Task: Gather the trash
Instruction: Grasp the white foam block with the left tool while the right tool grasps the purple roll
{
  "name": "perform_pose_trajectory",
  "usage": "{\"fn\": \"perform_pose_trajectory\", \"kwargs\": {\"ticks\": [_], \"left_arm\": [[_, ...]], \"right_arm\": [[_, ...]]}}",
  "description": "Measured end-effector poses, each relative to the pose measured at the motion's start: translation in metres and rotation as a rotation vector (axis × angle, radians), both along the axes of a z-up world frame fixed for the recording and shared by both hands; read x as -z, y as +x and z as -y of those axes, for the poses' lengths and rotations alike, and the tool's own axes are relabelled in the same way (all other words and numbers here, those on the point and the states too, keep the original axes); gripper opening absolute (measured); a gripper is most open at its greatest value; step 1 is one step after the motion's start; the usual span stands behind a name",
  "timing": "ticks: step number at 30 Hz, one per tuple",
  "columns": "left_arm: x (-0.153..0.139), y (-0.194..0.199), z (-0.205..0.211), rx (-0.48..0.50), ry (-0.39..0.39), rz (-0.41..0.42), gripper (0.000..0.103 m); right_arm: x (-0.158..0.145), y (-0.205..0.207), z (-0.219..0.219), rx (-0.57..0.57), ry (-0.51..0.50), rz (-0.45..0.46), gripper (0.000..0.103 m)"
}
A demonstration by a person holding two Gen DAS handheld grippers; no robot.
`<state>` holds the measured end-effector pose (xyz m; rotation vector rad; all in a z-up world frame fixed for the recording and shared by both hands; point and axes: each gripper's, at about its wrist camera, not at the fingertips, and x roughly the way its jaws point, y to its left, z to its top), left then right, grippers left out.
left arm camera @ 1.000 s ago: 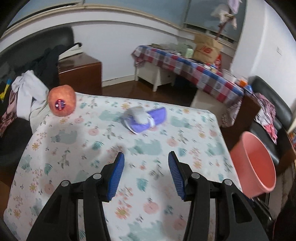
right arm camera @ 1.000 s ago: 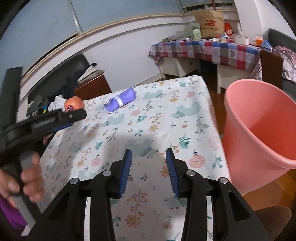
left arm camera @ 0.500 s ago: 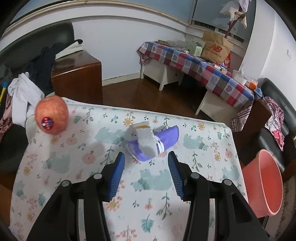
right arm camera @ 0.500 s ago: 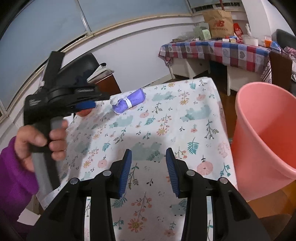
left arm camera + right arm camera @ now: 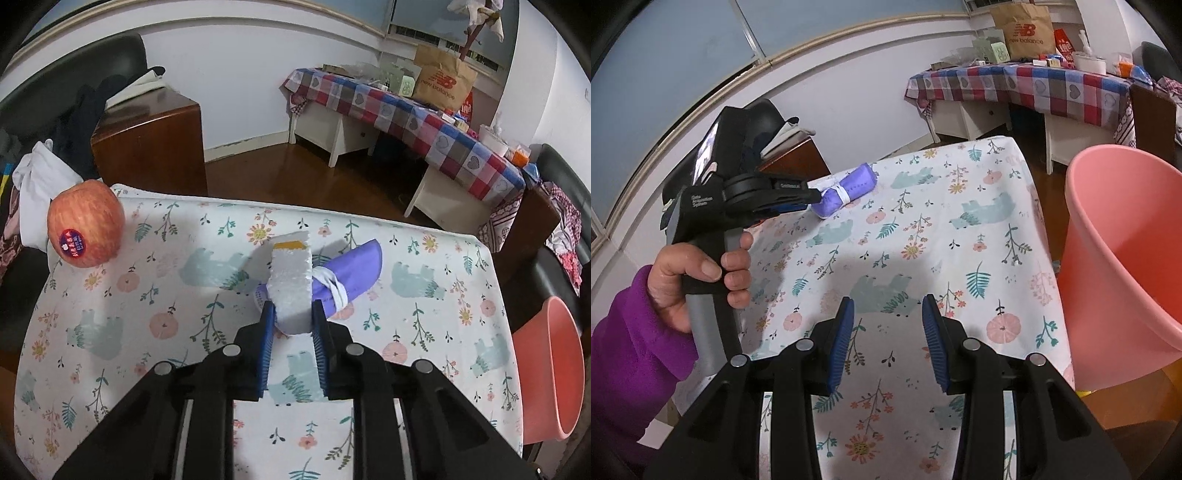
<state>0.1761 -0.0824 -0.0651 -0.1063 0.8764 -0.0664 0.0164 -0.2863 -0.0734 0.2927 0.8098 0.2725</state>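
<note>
On the floral tablecloth (image 5: 110, 332), past the stickered apple (image 5: 85, 223) at the far left, the left gripper (image 5: 293, 321) has just closed its jaws on the near end of a white foam block (image 5: 290, 284), which leans on a purple rolled bundle (image 5: 347, 275). Foam looks light, stiff and crumbly (gentle squeeze, broad faces). Rightward, the right gripper (image 5: 888, 341) hangs unclenched and empty beside the pink bucket (image 5: 1126, 258).

Brown paper bag (image 5: 443, 79) printed "new balance", apple (image 5: 85, 229) sticker's text unreadable
</note>
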Motion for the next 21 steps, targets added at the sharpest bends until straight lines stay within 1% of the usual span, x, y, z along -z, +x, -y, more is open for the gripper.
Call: {"fn": "perform_pose_trajectory", "kwargs": {"ticks": [4,8,12,17,21], "left_arm": [[-0.004,-0.009,-0.011,0.0,-0.025,0.019,0.019],[-0.012,-0.026,-0.025,-0.004,-0.055,0.049,0.019],[-0.017,-0.048,-0.042,-0.01,-0.082,0.075,0.019],[-0.019,-0.07,-0.064,-0.027,-0.113,0.09,0.019],[-0.02,-0.081,-0.078,-0.034,-0.118,0.102,0.019]], "right_arm": [[0.002,0.007,-0.002,-0.006,-0.005,-0.032,0.039],[0.004,0.022,-0.007,-0.014,0.04,-0.064,0.039],[-0.003,0.051,-0.023,-0.044,0.092,-0.091,0.039],[-0.015,0.098,-0.053,-0.074,0.184,-0.116,0.039],[-0.011,0.133,-0.075,-0.064,0.238,-0.179,0.039]]}}
